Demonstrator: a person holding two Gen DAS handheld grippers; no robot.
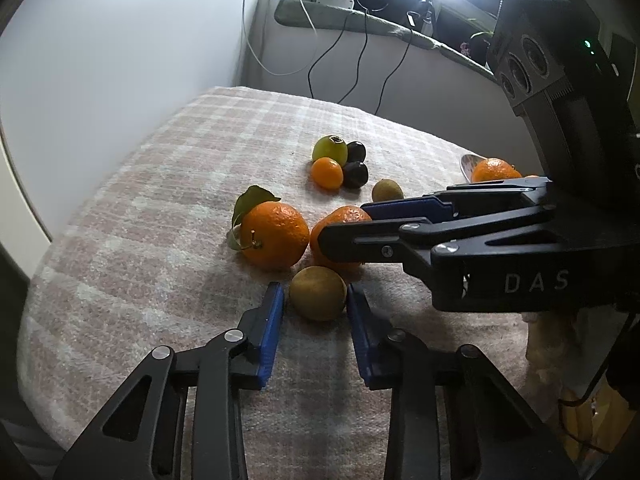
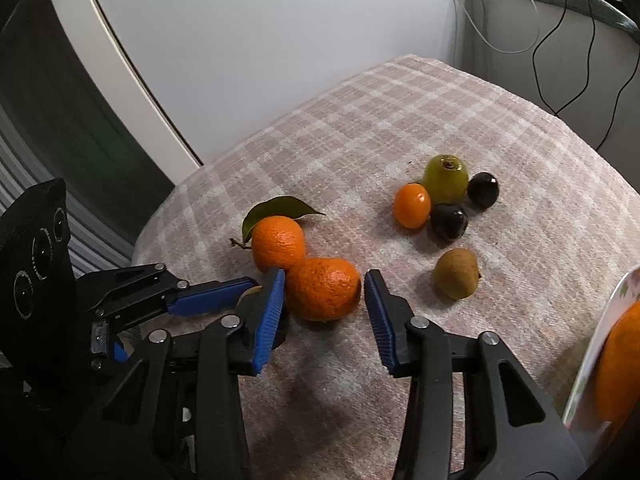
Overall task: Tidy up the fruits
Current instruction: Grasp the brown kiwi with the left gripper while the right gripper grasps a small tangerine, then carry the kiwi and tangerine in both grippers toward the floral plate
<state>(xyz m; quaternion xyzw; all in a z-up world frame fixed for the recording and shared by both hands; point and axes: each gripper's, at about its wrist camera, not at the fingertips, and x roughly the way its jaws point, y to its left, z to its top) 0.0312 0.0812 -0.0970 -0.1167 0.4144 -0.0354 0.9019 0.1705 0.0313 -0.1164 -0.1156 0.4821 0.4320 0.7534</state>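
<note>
A small brown round fruit [image 1: 318, 293] lies on the plaid cloth [image 1: 160, 220] between the blue pads of my left gripper [image 1: 316, 300], which is shut on it. My right gripper [image 2: 324, 292] straddles an orange [image 2: 323, 294] with its jaws open. Its left pad touches the peel and its right pad stands a sliver away. In the left wrist view, my right gripper [image 1: 344, 224] comes in from the right over the same orange [image 1: 340, 216]. A leafy orange [image 2: 278, 244] rests against that one. In the right wrist view, a left gripper finger [image 2: 212, 296] shows at the left.
Farther back sits a cluster of a green fruit [image 2: 446, 178], a small orange fruit [image 2: 412, 205] and two dark fruits [image 2: 449, 220]. Another brown fruit [image 2: 457, 274] lies alone. A plate [image 2: 596, 360] at the right edge holds an orange [image 2: 620, 360]. Cables hang behind the table.
</note>
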